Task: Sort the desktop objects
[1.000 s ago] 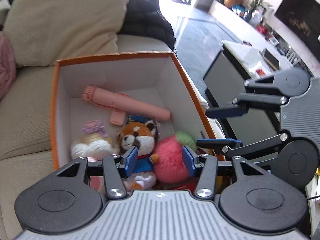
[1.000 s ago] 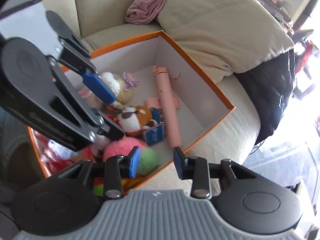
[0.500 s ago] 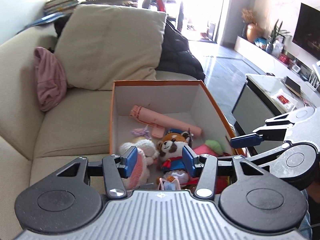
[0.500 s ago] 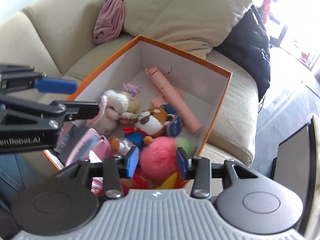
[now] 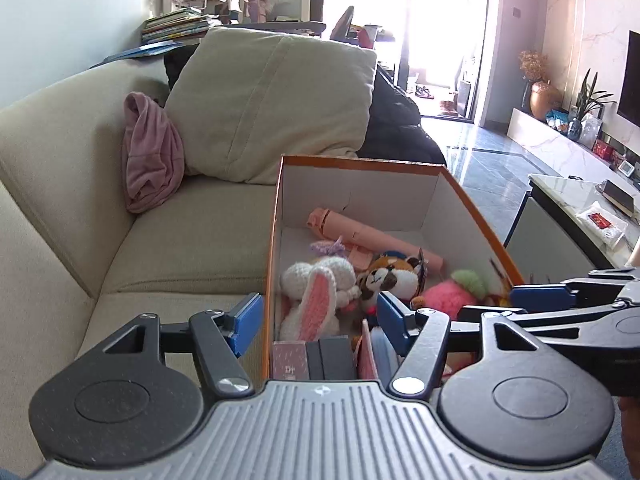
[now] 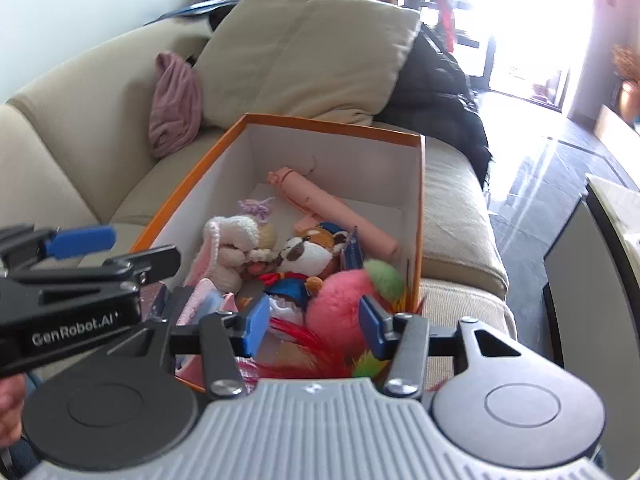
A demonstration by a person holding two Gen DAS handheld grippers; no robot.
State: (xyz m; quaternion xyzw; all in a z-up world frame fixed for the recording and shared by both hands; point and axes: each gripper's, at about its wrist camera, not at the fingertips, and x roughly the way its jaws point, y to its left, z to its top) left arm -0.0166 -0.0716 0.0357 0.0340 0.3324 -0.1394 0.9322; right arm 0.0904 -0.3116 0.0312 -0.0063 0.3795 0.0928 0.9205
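Note:
An orange box with white inside (image 5: 472, 210) (image 6: 200, 168) sits on a beige sofa. It holds a pink tube (image 5: 360, 236) (image 6: 332, 208), a white bunny plush (image 5: 316, 284) (image 6: 232, 240), a red panda plush (image 5: 392, 278) (image 6: 312, 252) and a pink fuzzy ball (image 5: 448, 294) (image 6: 340, 304). My left gripper (image 5: 318, 316) is open and empty above the box's near left corner. My right gripper (image 6: 310, 322) is open and empty above the box's near end. Each gripper shows in the other's view.
A large beige cushion (image 5: 276, 104) and a pink cloth (image 5: 150, 160) lie on the sofa (image 5: 184, 240) behind the box. A black jacket (image 6: 436, 92) lies at the sofa's right end. A low white table (image 5: 580, 216) stands to the right.
Both grippers have pulled back and up from the box, so more of the sofa and room shows. Both stayed open and empty. The toys have not moved.

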